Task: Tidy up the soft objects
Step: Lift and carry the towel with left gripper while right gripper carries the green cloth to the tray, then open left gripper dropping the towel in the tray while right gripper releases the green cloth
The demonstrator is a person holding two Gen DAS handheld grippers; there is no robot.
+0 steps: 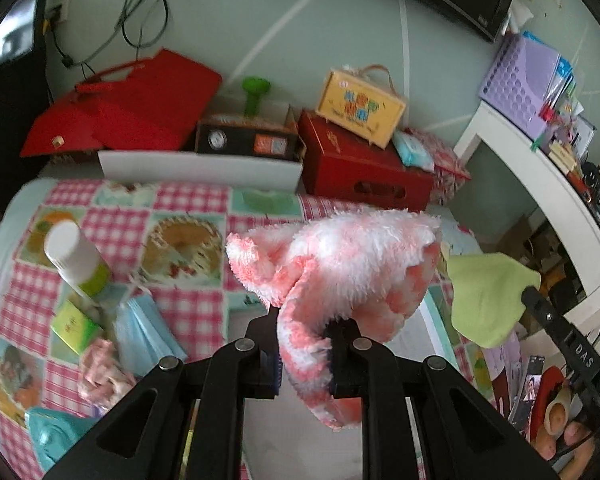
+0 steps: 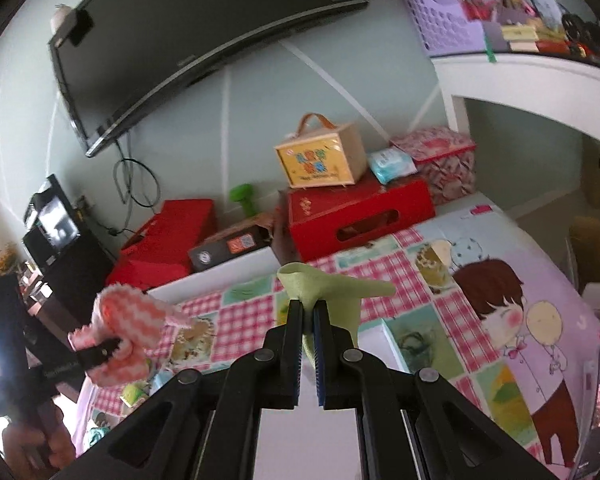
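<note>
My left gripper (image 1: 305, 322) is shut on a fluffy pink-and-white cloth (image 1: 340, 264) that bunches above the fingers and hangs down between them, held above the table. From the right wrist view the same pink-and-white cloth (image 2: 120, 320) hangs at the left in the left gripper (image 2: 108, 350). My right gripper (image 2: 308, 308) is shut on a thin light-green cloth (image 2: 332, 292), which drapes over its fingertips. In the left wrist view that green cloth (image 1: 484, 296) hangs at the right from the right gripper (image 1: 526, 294).
A pink checked tablecloth (image 1: 188, 204) covers the table. On its left lie a white-capped bottle (image 1: 76, 256), a small green box (image 1: 74, 326), blue face masks (image 1: 144, 332) and a pink patterned cloth (image 1: 100, 372). Red boxes (image 1: 360, 168) and a yellow case (image 1: 360, 108) line the back. A white box (image 2: 384, 338) sits below the grippers.
</note>
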